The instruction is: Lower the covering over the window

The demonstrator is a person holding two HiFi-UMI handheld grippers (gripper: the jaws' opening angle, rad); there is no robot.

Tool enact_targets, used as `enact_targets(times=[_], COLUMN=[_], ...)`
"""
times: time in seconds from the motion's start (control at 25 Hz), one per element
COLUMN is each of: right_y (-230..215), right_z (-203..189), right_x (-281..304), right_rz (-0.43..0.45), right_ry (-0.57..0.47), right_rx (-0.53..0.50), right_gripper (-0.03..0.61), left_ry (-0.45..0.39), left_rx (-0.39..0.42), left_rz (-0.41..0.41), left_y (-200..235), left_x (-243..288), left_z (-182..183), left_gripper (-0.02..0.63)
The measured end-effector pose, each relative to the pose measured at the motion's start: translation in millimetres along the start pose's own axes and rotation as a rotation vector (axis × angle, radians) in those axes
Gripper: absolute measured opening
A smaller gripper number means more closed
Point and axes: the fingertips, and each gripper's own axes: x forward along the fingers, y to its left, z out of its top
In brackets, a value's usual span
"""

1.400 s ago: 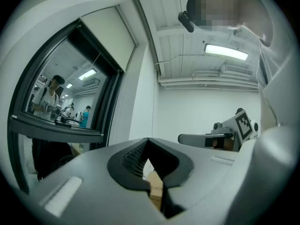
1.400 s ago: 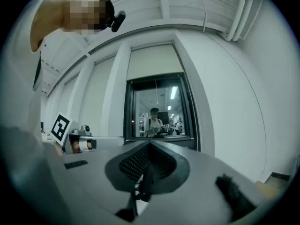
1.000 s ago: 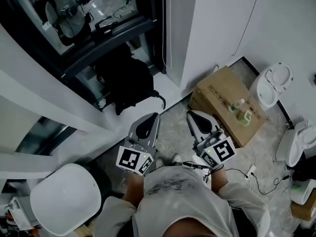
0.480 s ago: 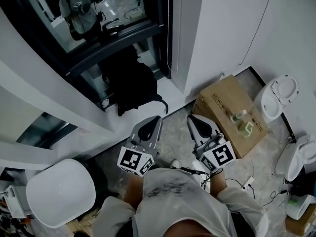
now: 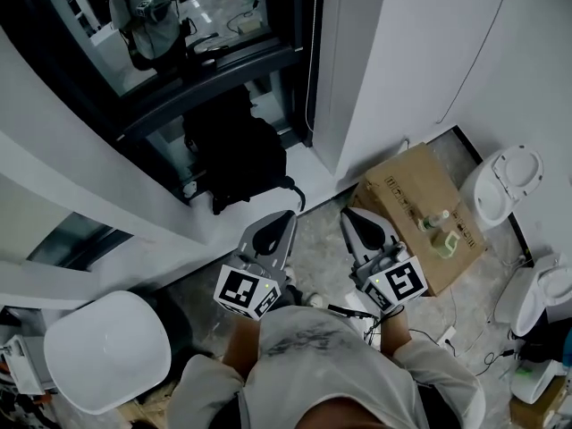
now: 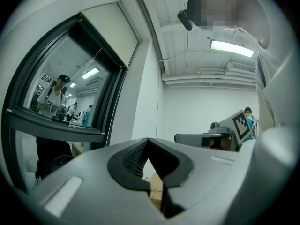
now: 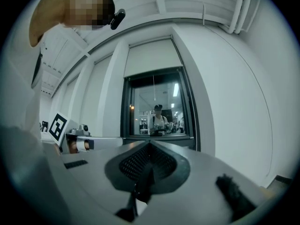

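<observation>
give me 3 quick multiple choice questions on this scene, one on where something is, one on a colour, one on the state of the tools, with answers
1. Where is the black backpack?
A. on the floor below the window
B. on top of the cardboard box
C. on a shelf

2. What colour is the chair at the head view's lower left?
A. black
B. white
C. red

3. How do the left tool and the right tool stand?
A. both shut, nothing held
B. both wide open
C. right one shut on a cord

Answers:
1 A: it sits on the floor against the wall, under the dark window frame.
2 B: its seat shows plain white.
3 A: in each gripper view the jaws meet with nothing between them.
</observation>
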Motion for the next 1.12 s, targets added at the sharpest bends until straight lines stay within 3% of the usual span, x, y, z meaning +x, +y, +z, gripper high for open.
enact_targets(times=[0.52, 1.12], right_y=[-18, -36], right_z=[0, -6], right_x=[76, 119], right_rz=[-0.044, -0.126], right_ry=[0.024, 0.051], right_rx=[-0.026, -0.033], right_gripper=[0.017, 0.017], left_ry=[-0.017, -0.012], left_rx=[-0.016, -0.040], left_rz=[-0.033, -0.103], left_y=[77, 116], left_x=[30, 55], left_z=[8, 7], left_gripper=[0.002, 0.002])
